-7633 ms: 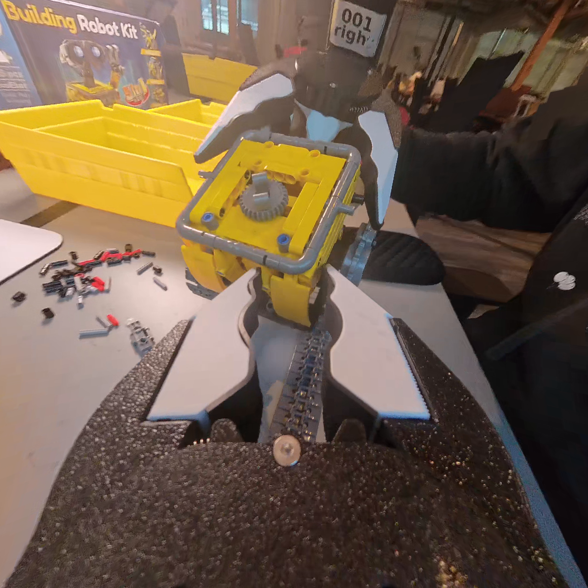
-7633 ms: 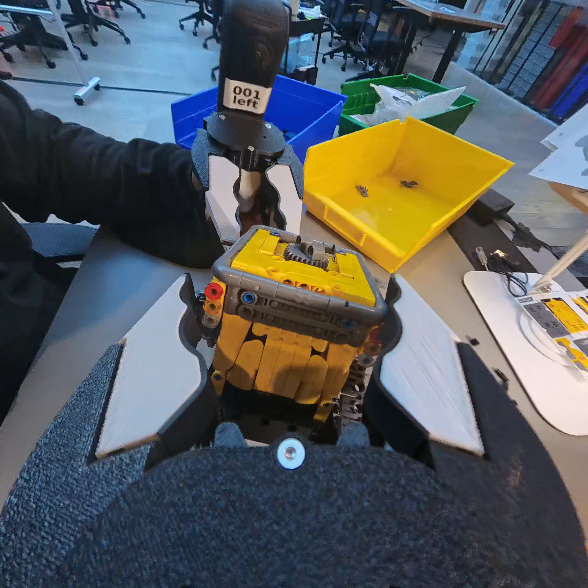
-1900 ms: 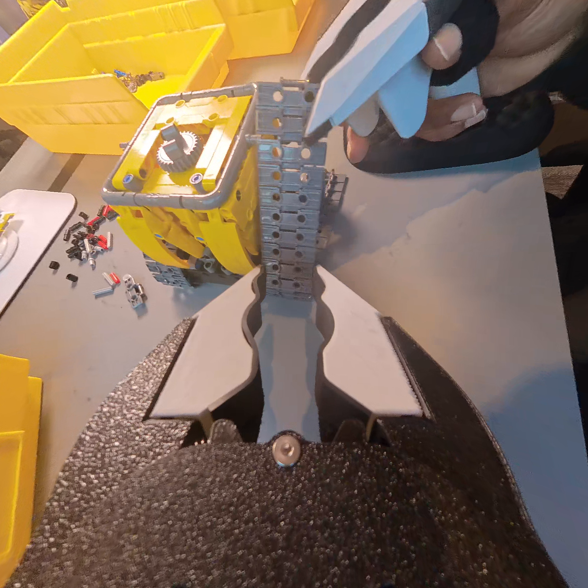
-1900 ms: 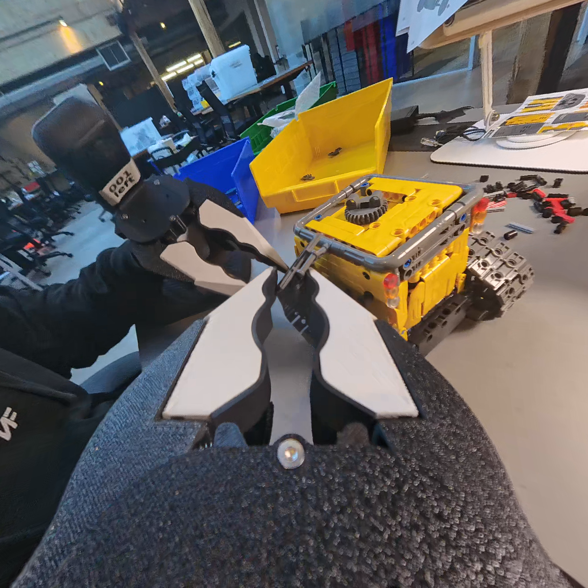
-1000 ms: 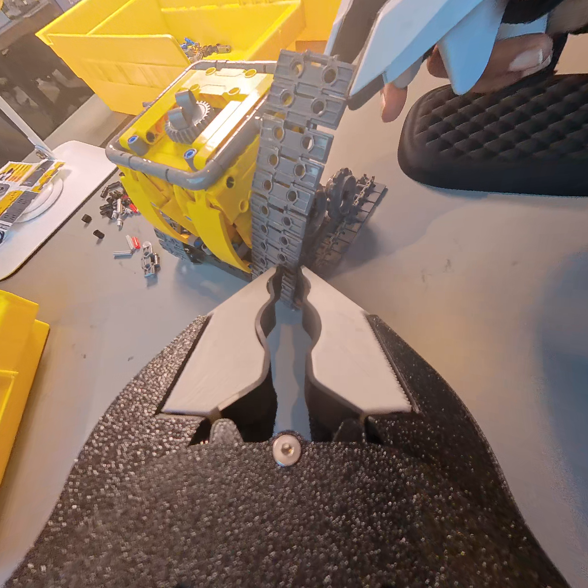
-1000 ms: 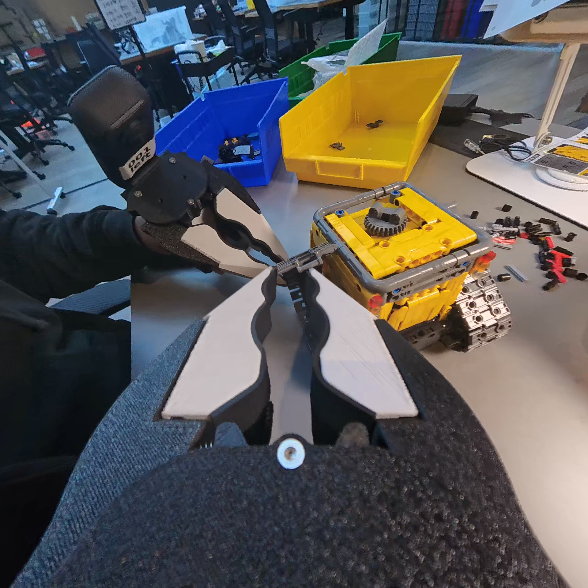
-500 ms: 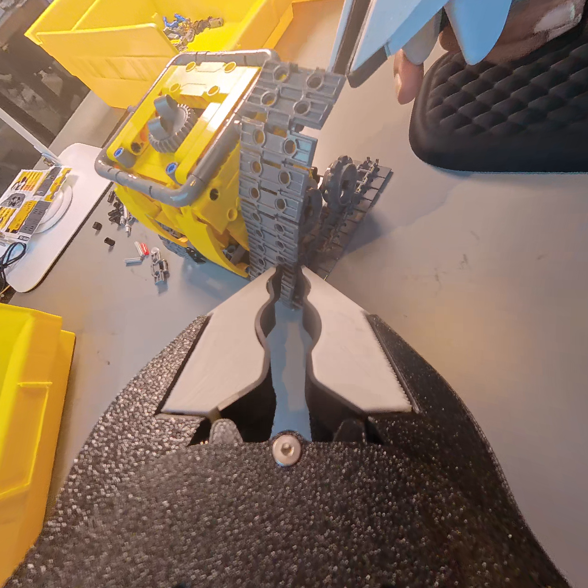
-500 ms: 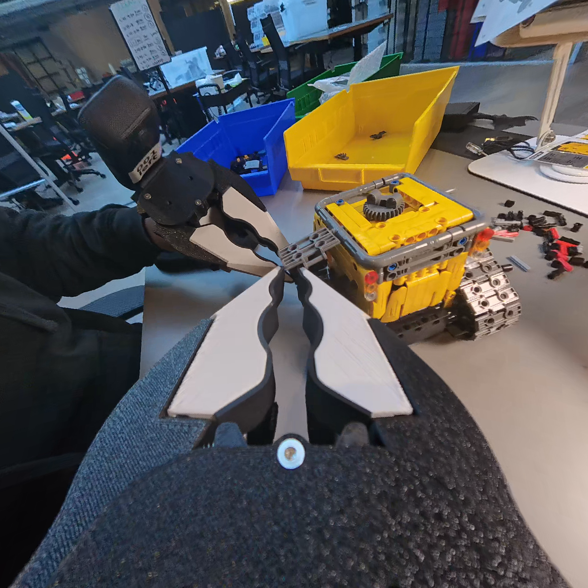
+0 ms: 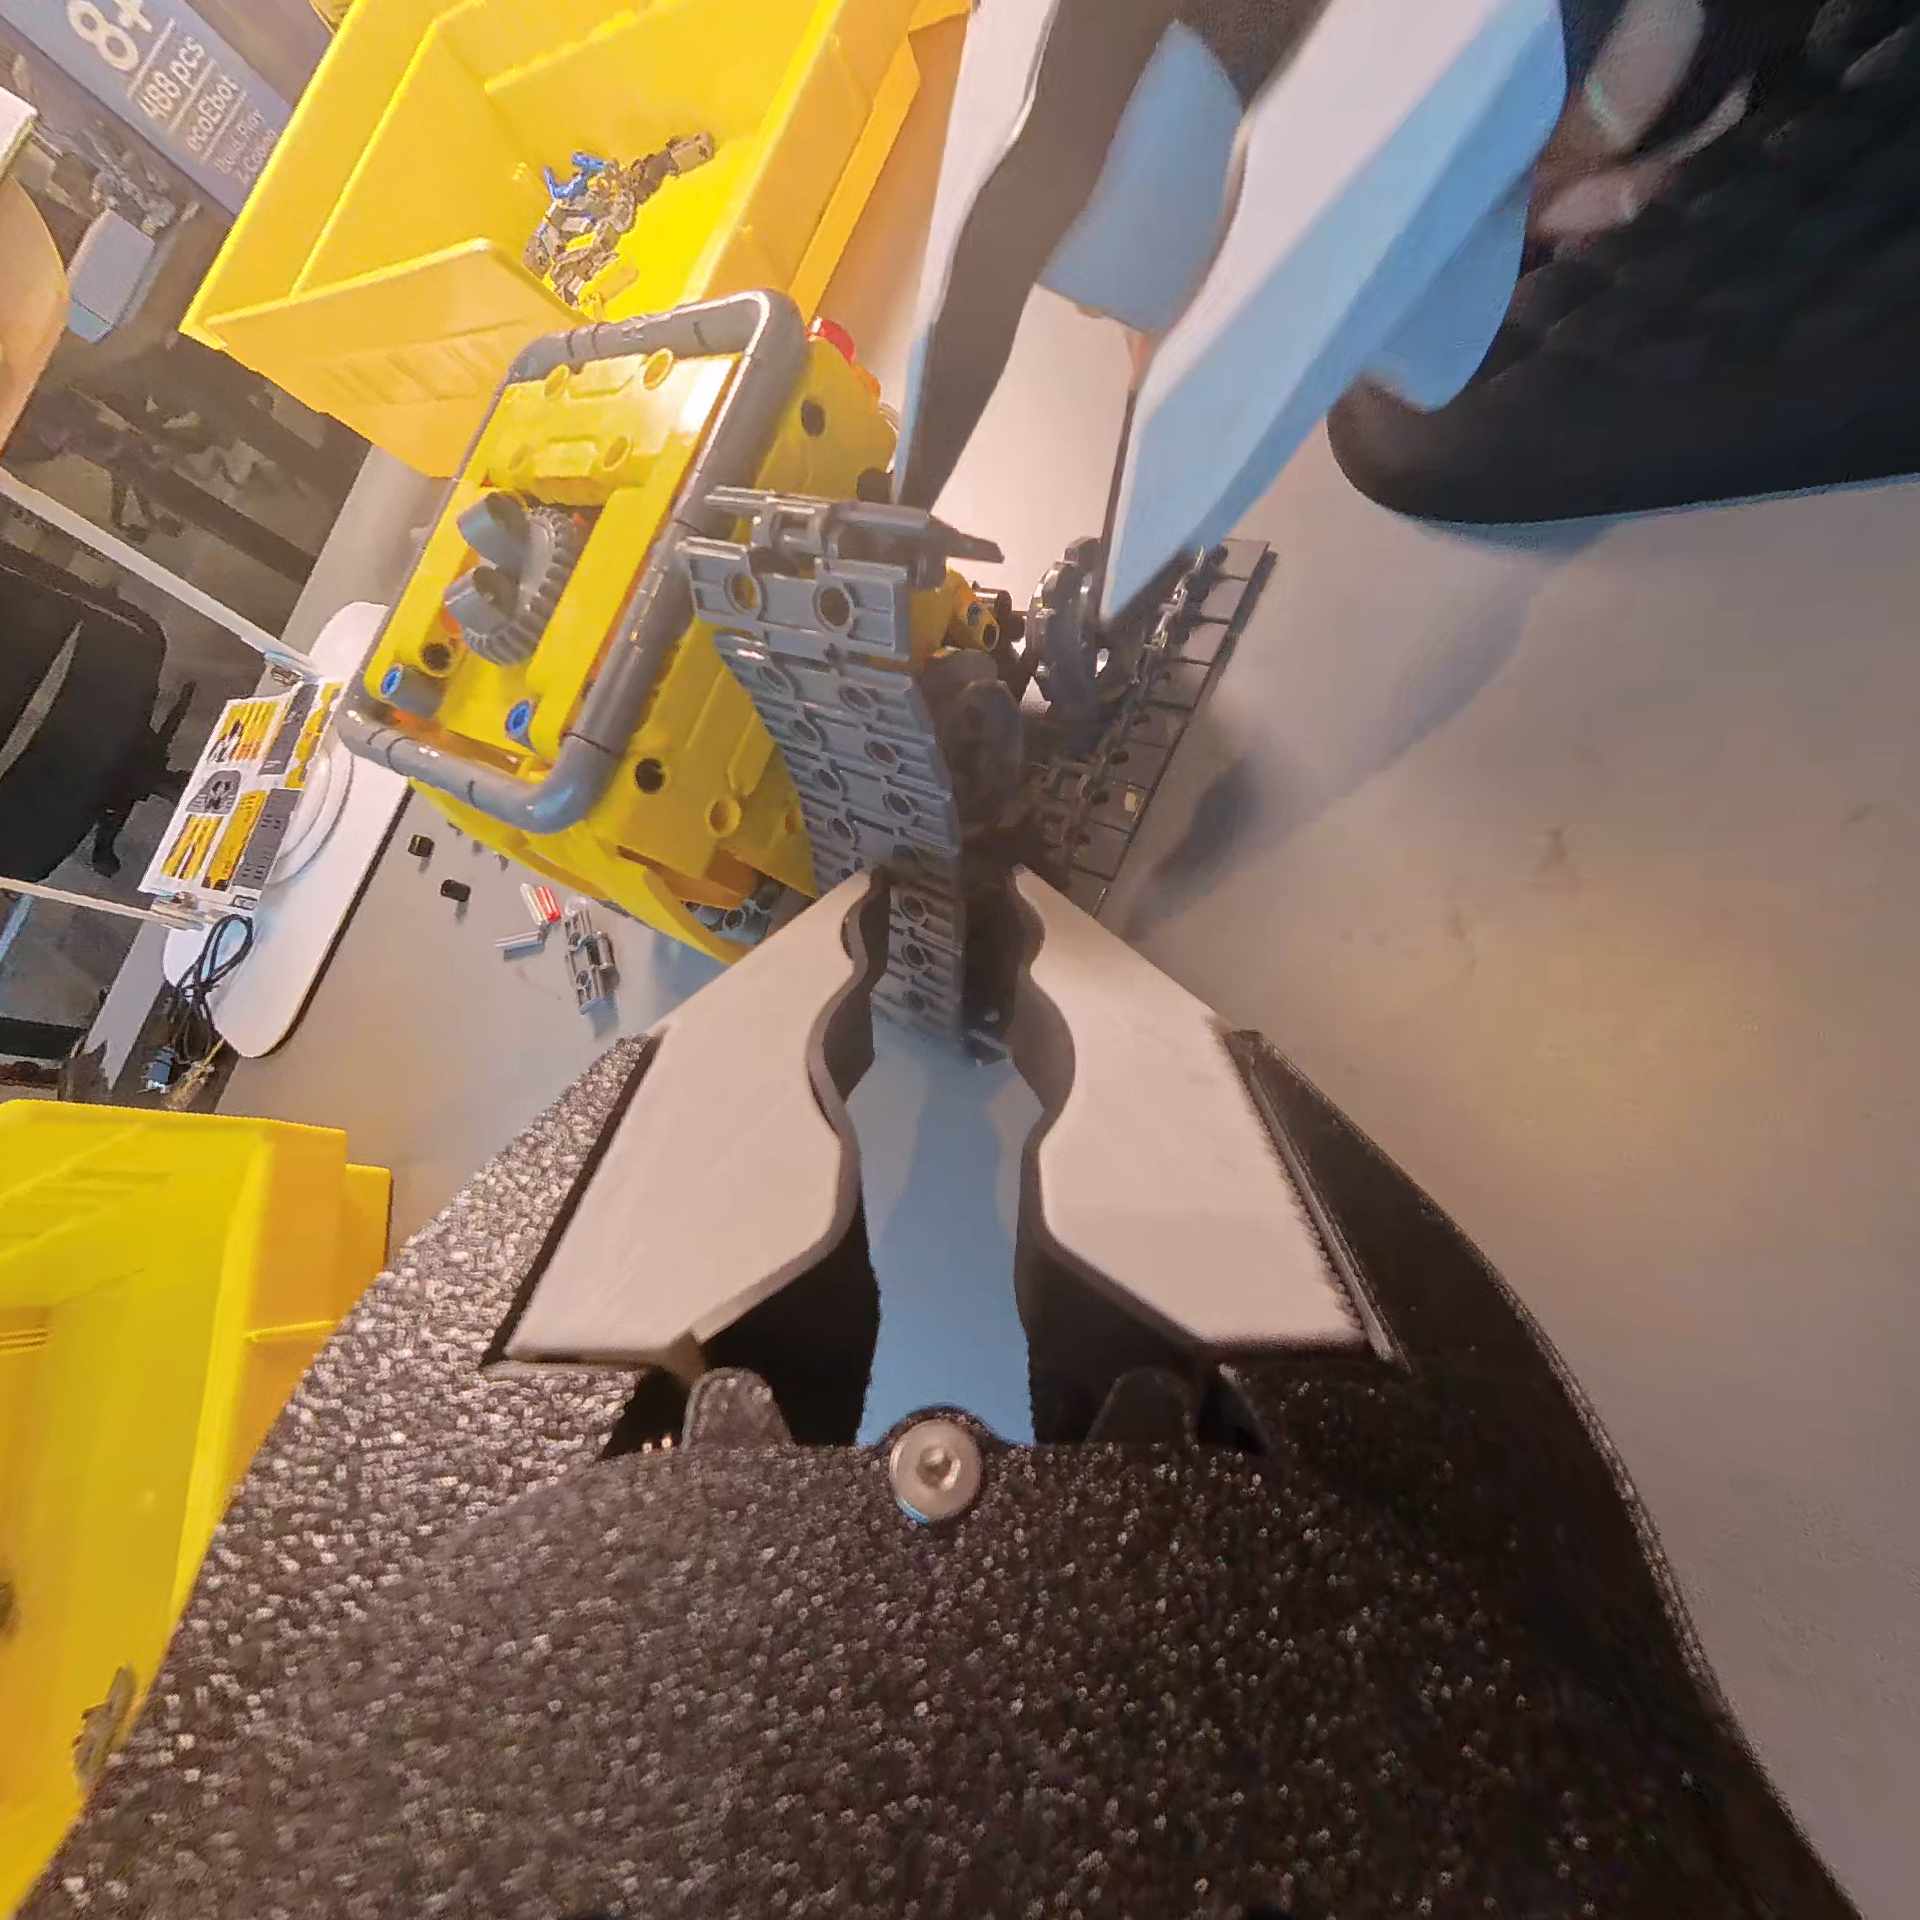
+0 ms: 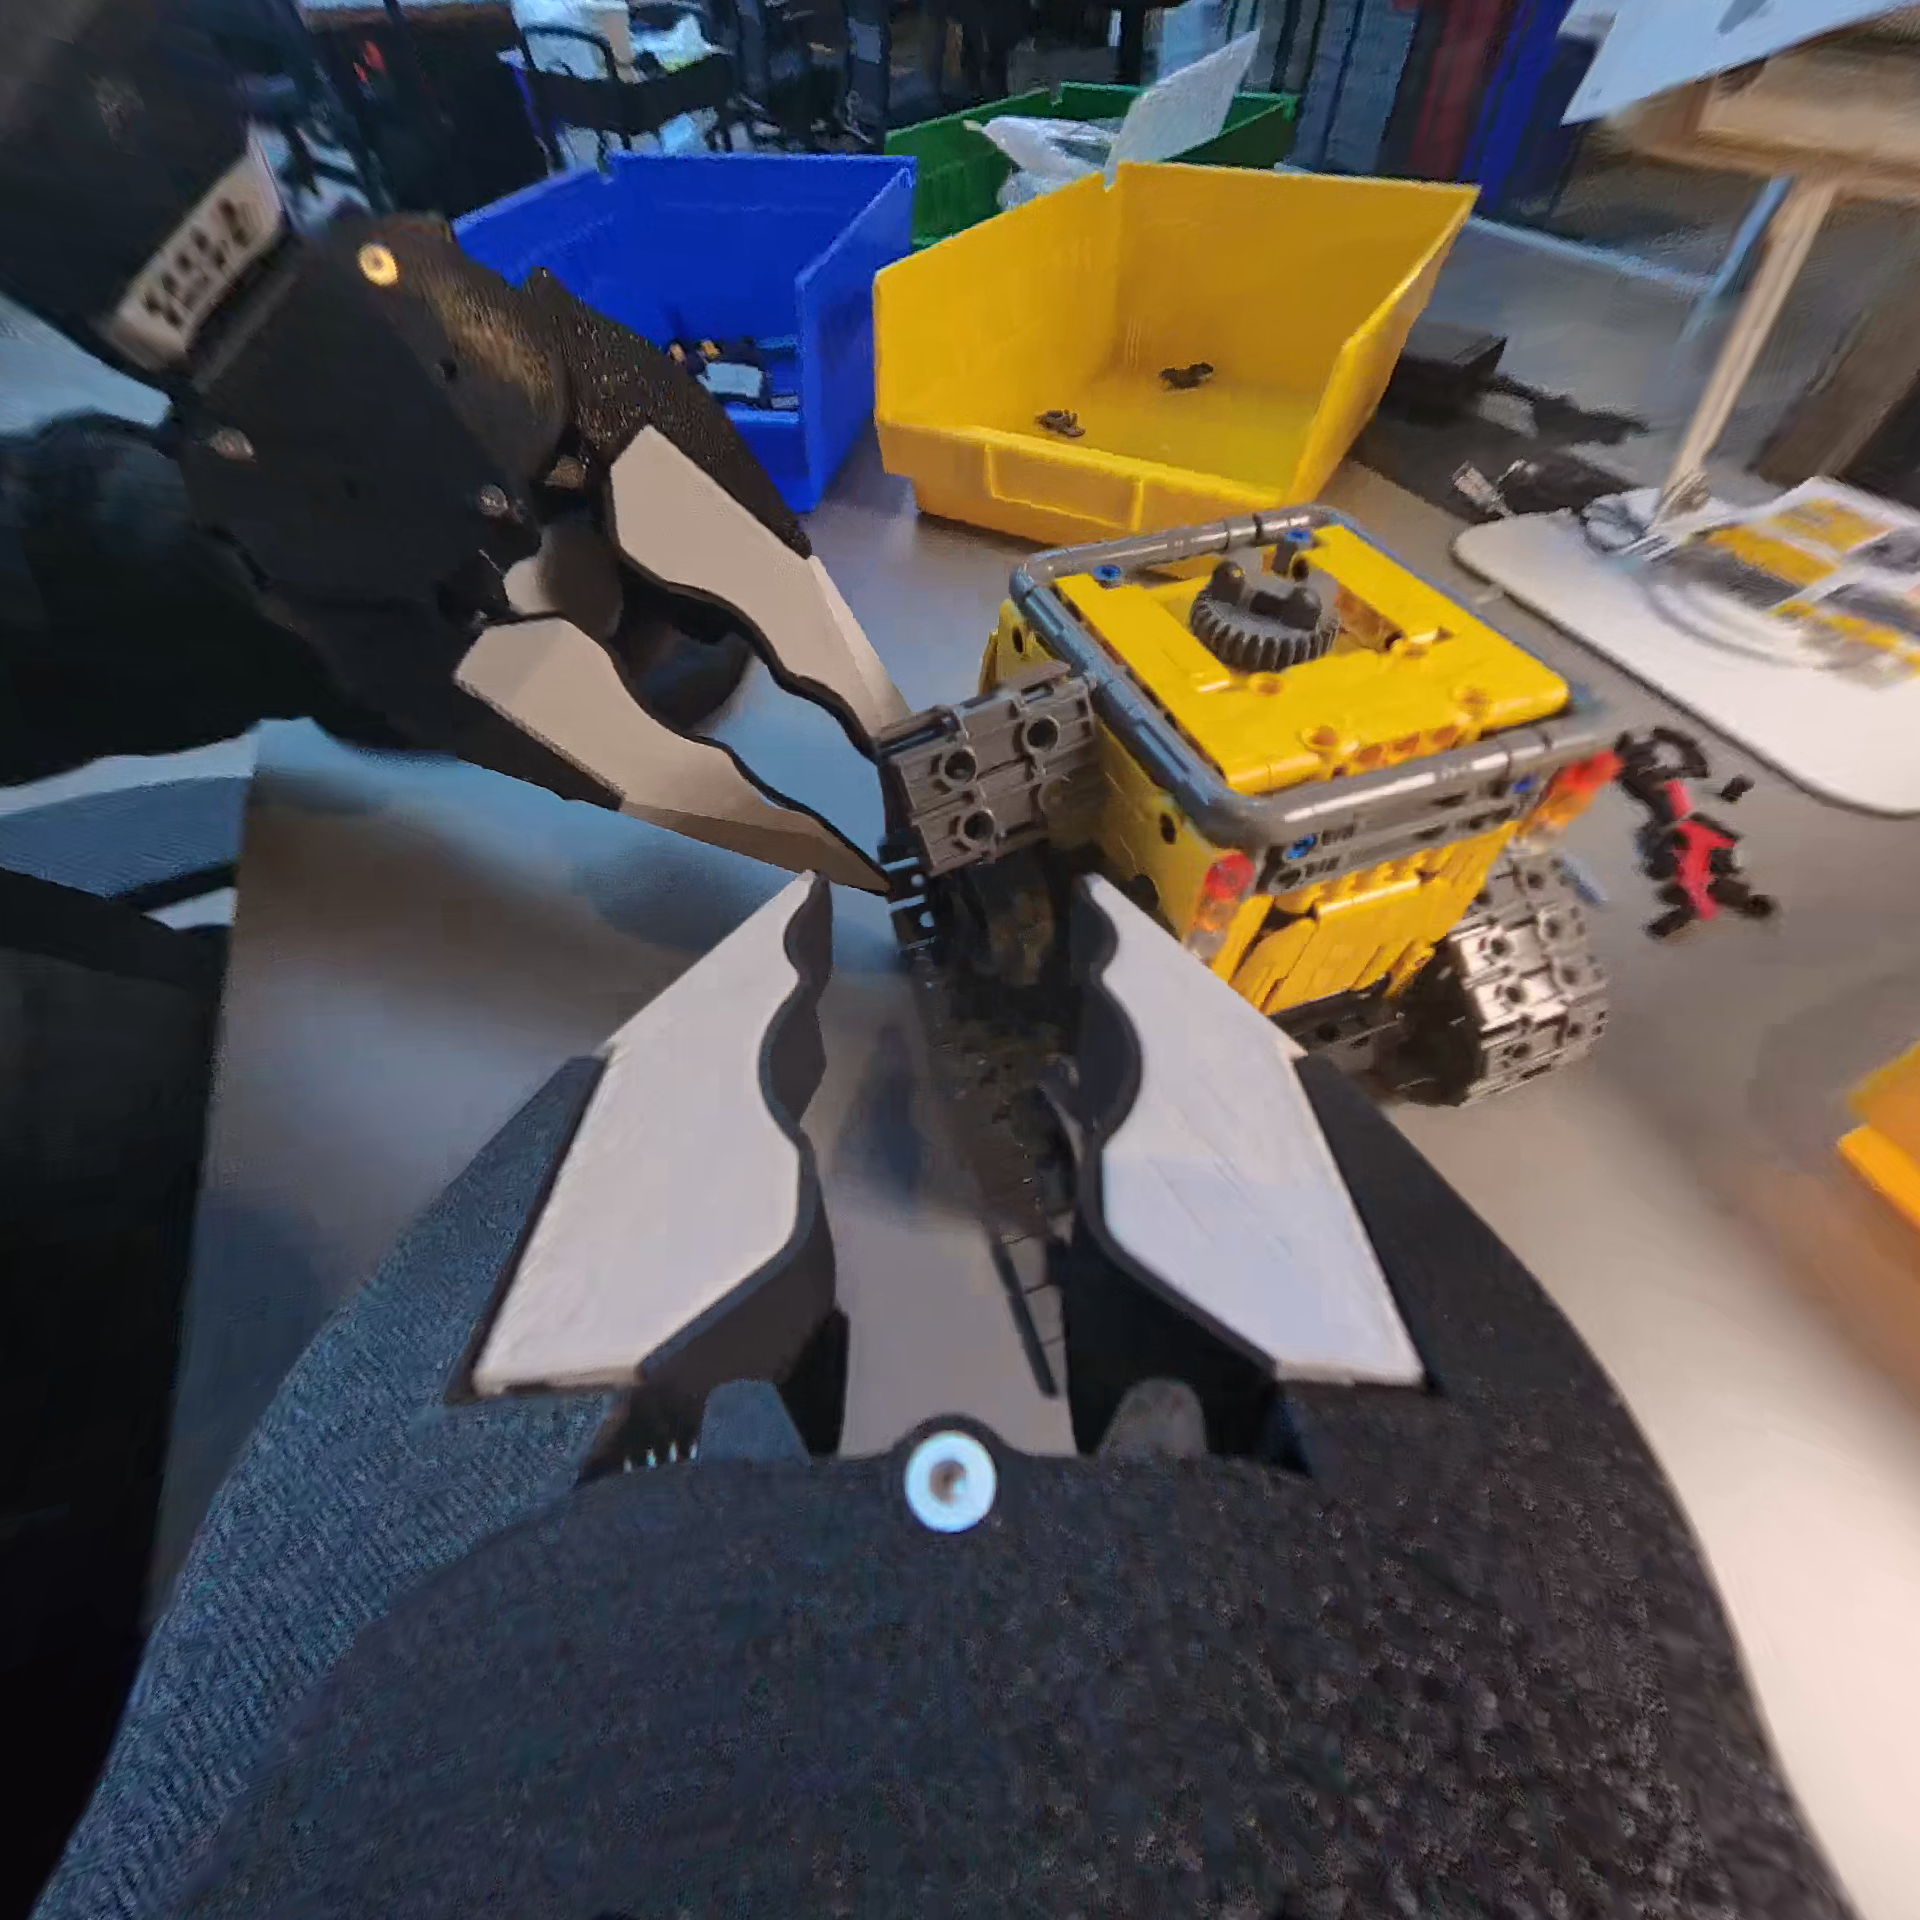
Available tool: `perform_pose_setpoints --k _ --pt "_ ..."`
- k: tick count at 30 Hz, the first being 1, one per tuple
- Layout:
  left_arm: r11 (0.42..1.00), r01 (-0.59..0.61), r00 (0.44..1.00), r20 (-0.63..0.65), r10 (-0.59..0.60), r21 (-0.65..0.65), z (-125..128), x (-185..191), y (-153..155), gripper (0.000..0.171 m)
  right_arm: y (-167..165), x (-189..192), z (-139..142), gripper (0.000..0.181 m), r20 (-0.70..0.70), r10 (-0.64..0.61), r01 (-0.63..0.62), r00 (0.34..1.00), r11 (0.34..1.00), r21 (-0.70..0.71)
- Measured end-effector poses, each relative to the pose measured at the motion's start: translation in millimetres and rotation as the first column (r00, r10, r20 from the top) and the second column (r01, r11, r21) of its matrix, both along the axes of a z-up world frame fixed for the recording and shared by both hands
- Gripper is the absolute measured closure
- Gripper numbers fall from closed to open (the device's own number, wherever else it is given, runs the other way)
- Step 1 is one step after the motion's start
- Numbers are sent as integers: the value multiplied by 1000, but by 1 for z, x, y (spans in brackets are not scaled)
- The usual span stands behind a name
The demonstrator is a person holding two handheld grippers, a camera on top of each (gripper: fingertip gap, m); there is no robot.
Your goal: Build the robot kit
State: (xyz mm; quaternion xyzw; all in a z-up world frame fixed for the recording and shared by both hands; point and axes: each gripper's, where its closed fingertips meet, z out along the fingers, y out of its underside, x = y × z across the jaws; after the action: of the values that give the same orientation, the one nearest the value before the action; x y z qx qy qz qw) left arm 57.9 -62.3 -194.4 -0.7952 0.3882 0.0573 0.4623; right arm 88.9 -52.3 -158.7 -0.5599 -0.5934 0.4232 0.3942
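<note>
A: Where does the brick-built robot (image 10: 1309, 748) stand on the surface (image 10: 1558, 1299)?

B: In the right wrist view, at one o'clock of the right gripper (image 10: 951, 914). The track chain (image 10: 987, 779) hangs at its nine o'clock side, with the left gripper (image 10: 883, 810) at ten o'clock, touching it.

A: Behind it?

B: An open parts bin (image 10: 1164, 343) at twelve, another bin (image 10: 707, 260) at eleven. Loose small parts (image 10: 1683, 831) lie at three o'clock of the robot.

Warm indoor light, motion blur, wide-angle edge distortion.
</note>
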Motion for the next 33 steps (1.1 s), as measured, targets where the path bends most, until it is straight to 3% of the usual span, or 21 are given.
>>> perform_pose_setpoints --k 2,4,8,12,14,22,25,30,32,33 --pt "1000 -1 1000 28 1 5 0 -1 1 153 2 -9 -1 134 4 -58 56 998 979 198" --pt "1000 -2 998 61 1 3 1 -1 1 154 6 -14 0 134 1 -123 113 992 916 385" --pt "1000 -2 996 94 1 13 1 -3 0 155 9 -14 10 162 -68 -192 195 979 782 591" --pt "1000 1 992 126 -4 22 2 -4 0 157 7 -14 19 175 -120 -172 203 978 631 749" --pt "1000 6 991 135 -9 26 3 -4 -1 158 8 -10 20 177 -120 -173 199 978 576 793" --pt "998 24 987 157 -33 59 8 -3 -1 156 7 -2 16 180 -55 -112 103 992 486 868" --pt "997 30 986 164 -41 71 12 0 0 156 6 -5 11 155 -58 -111 103 992 464 880" --pt "996 39 985 167 -52 82 13 3 0 160 4 -13 3 149 -44 -102 85 994 446 891" --pt "996 43 984 169 -55 78 12 3 0 160 3 -16 6 151 -64 -102 102 993 433 896" --pt "996 43 984 169 -56 80 12 3 0 160 5 -16 10 164 -83 -111 121 990 415 902"
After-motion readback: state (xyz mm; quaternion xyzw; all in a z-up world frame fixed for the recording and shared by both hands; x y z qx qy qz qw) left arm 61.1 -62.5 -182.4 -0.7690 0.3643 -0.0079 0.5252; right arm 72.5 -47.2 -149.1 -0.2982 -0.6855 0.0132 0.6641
